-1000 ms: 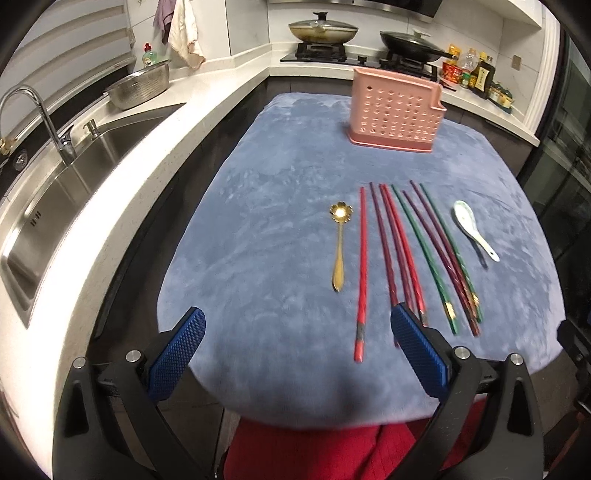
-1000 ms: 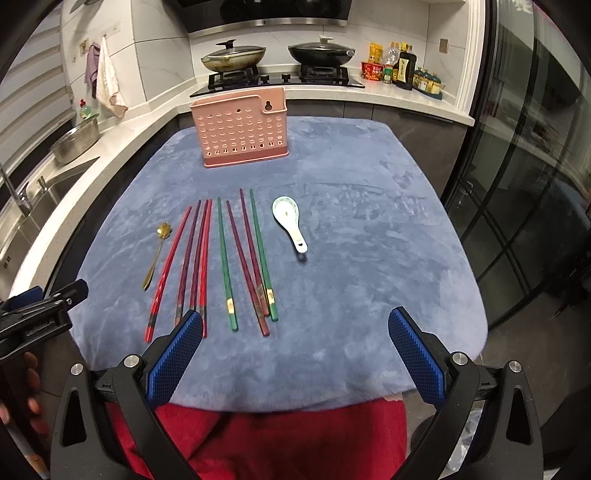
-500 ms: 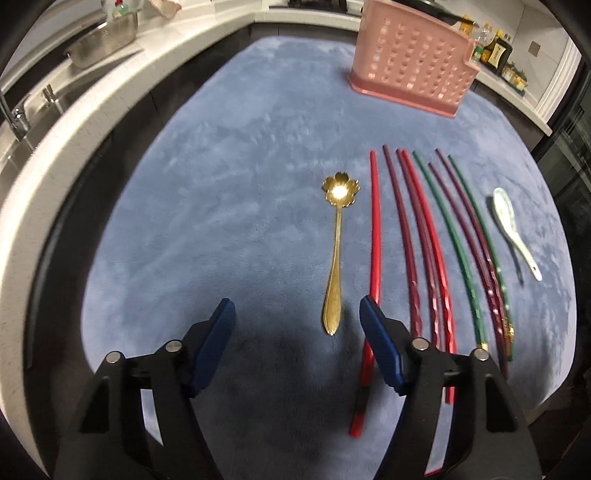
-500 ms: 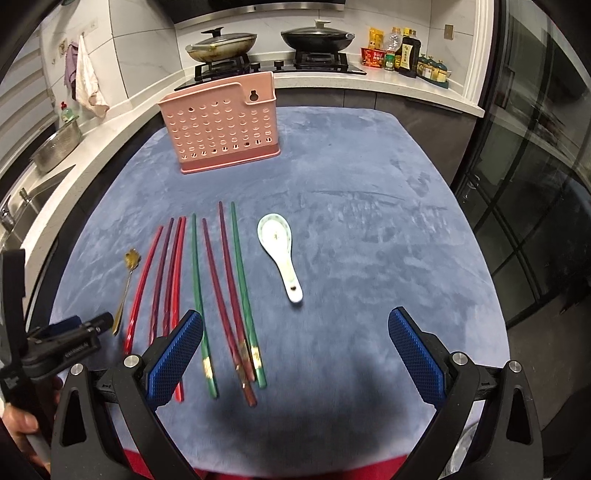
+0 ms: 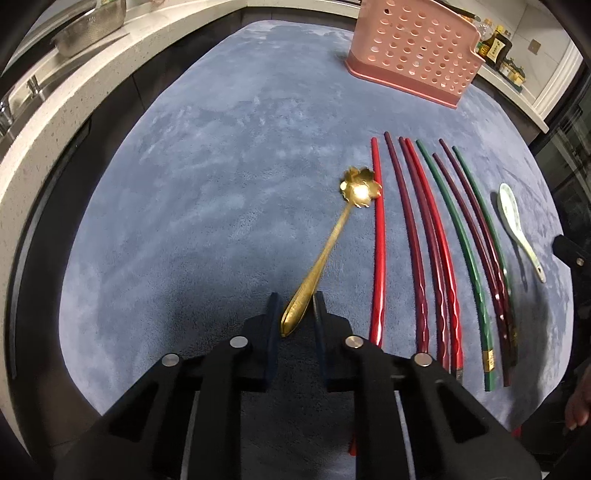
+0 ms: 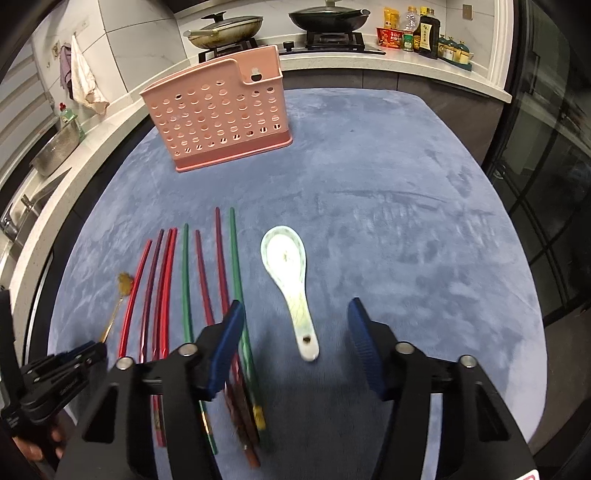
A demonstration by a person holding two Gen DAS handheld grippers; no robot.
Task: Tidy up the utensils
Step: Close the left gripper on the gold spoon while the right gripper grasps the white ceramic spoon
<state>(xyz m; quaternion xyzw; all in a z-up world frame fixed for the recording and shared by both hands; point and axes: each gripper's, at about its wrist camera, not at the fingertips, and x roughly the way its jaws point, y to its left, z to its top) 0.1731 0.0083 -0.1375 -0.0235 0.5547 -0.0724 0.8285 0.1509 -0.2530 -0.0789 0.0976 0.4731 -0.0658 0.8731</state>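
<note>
On the blue mat lie a gold flower-bowl spoon, several red, maroon and green chopsticks in a row, and a white ceramic spoon. A pink perforated holder stands at the far side. My left gripper is closing, and its pads pinch the gold spoon's handle end; the spoon lies slanted with its bowl against the leftmost red chopstick. My right gripper is closing around the white spoon's handle, with gaps on both sides. Its left finger hangs over the rightmost chopsticks.
A white counter with a metal bowl and a sink runs along the left. Behind the holder are a stove with two pans and bottles. Dark glass doors stand to the right of the mat.
The left jaws have narrowed onto the gold spoon's handle, and its bowl has swung right to the red chopstick. The right gripper has moved forward and down over the white spoon, its jaws narrowing.
</note>
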